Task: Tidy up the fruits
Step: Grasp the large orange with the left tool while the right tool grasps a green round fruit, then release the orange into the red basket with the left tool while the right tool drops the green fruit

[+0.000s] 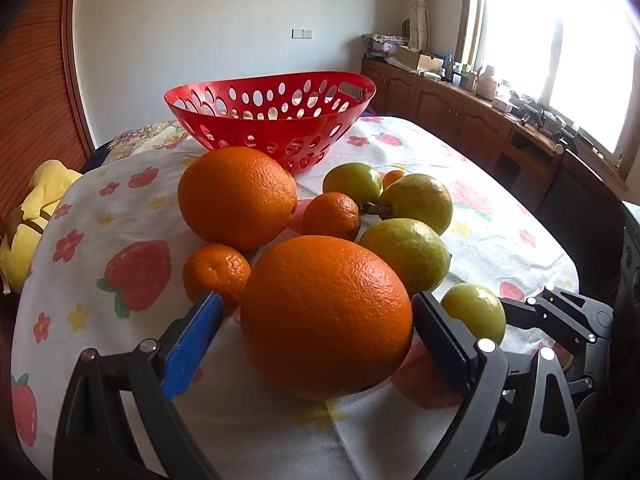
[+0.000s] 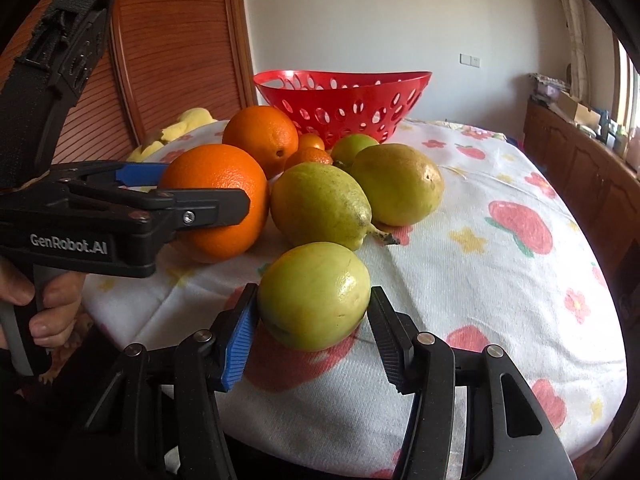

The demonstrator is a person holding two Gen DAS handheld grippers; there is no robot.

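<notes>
We straddle the nearest orange (image 1: 326,318) with our left gripper (image 1: 318,334) spread wide, not yet pinching, while our right gripper (image 2: 310,334) clamps the green guava (image 2: 314,296), both bound for the red basket (image 1: 272,114) at twelve o'clock.

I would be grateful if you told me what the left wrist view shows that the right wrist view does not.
Only the left wrist view shows the bright window and the small mandarin beside the near orange.

Only the right wrist view shows the hand holding the left gripper, seen from the side.

Both show the red basket, the near orange between the left fingers, and the green fruit between the right fingers.
</notes>
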